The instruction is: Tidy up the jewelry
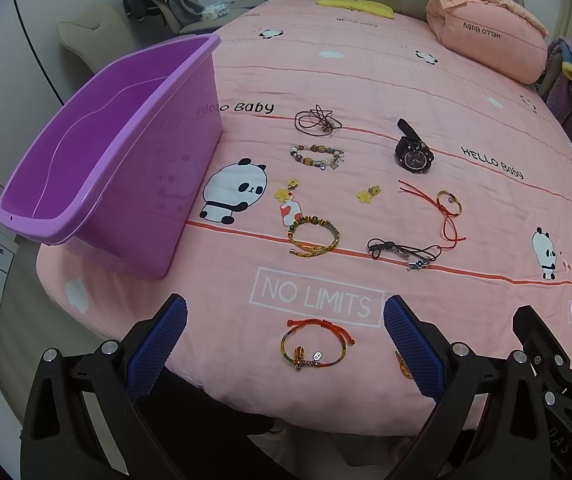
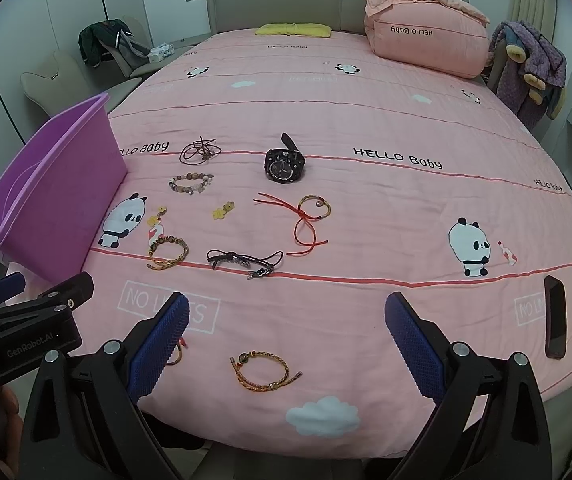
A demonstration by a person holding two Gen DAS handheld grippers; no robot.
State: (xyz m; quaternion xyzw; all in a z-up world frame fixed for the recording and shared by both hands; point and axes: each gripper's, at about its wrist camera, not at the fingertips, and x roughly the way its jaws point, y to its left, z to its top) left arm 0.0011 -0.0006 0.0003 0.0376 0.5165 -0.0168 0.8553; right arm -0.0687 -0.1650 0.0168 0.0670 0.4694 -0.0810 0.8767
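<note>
Nearest the left wrist camera, the left gripper [image 1: 286,336] hangs with jaws wide apart over a red-and-gold cord bracelet [image 1: 313,345] at the foot edge of the pink bedspread [image 1: 325,80]. Left of that bracelet stands the empty purple bin [image 1: 98,152]; beyond the bracelet, past the printed box "NO LIMITS", lie a brown cord tangle [image 1: 317,120], a beaded bracelet [image 1: 317,156], yellow flower charms [image 1: 367,193], a braided bangle [image 1: 313,236], a black cord piece [image 1: 403,251], a red string bracelet [image 1: 445,204] and a black watch [image 1: 413,152]. The sheet carries pandas and "HELLO Baby"; so does the folded quilt [image 1: 485,40] by the headboard. Right of it all, the right gripper [image 2: 286,336], jaws likewise spread, frames a gold braided bracelet [image 2: 264,372], with a dark phone [image 2: 555,316] further right.
</note>
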